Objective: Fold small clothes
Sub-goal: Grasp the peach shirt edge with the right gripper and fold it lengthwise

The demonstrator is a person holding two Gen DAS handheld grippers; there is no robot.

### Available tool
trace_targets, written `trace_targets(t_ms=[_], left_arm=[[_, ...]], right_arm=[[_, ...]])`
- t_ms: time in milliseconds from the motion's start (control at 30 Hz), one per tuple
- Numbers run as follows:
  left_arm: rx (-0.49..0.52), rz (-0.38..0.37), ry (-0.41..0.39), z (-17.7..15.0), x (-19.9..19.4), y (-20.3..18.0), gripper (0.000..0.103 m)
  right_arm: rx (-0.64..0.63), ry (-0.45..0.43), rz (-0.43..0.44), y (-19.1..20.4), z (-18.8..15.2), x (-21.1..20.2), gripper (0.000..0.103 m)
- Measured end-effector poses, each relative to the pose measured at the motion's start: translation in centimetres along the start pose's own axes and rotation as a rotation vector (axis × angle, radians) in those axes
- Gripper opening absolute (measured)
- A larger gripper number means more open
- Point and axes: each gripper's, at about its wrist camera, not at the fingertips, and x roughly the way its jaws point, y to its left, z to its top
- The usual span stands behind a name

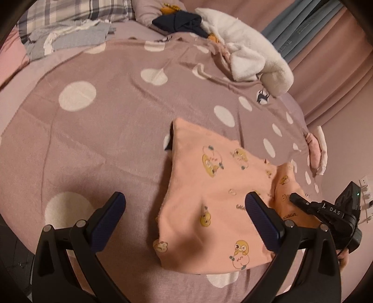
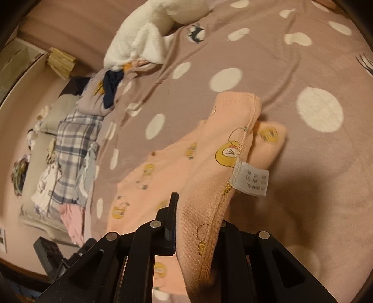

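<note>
A peach garment (image 1: 209,186) printed with yellow cartoon figures lies partly folded on the dotted mauve bedspread (image 1: 93,139). My left gripper (image 1: 186,207) hovers open just above its near left part, one finger over the bedspread and the other over the cloth, with nothing held. At the garment's right edge, my right gripper (image 1: 293,198) pinches the cloth. In the right wrist view, the right gripper (image 2: 198,223) is shut on a lifted hem of the garment (image 2: 209,177), which drapes over one finger. A white care label (image 2: 251,181) hangs from the seam.
A white fluffy blanket (image 1: 251,53) and a navy garment (image 1: 179,22) lie at the bed's far side. Plaid bedding (image 1: 70,11) and grey-white clothes (image 1: 70,39) sit far left. A pink folded item (image 1: 314,151) rests at the right edge, with curtains (image 1: 326,46) beyond.
</note>
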Motion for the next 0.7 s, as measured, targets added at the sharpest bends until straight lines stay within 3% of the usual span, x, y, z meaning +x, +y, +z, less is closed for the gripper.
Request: trace_targets(t_ms=[167,367,700], left_arm=[[-0.001,0.088,-0.042,0.4,-0.6,1.4,0.102],[-0.148,0.002,-0.006,1.3,-1.2,4.8,0.102],[-0.163,0.056,-0.056,2.0,-3.0,6.1,0.102]], right_arm=[[-0.048,0.014,0.023,3.3,-0.5,0.9,0.016],[-0.131,0.081,0.046,7.9,-1.8,3.8,0.016],[-0.254,0.185,-0.057,12.5,-5.0,9.2,0.016]])
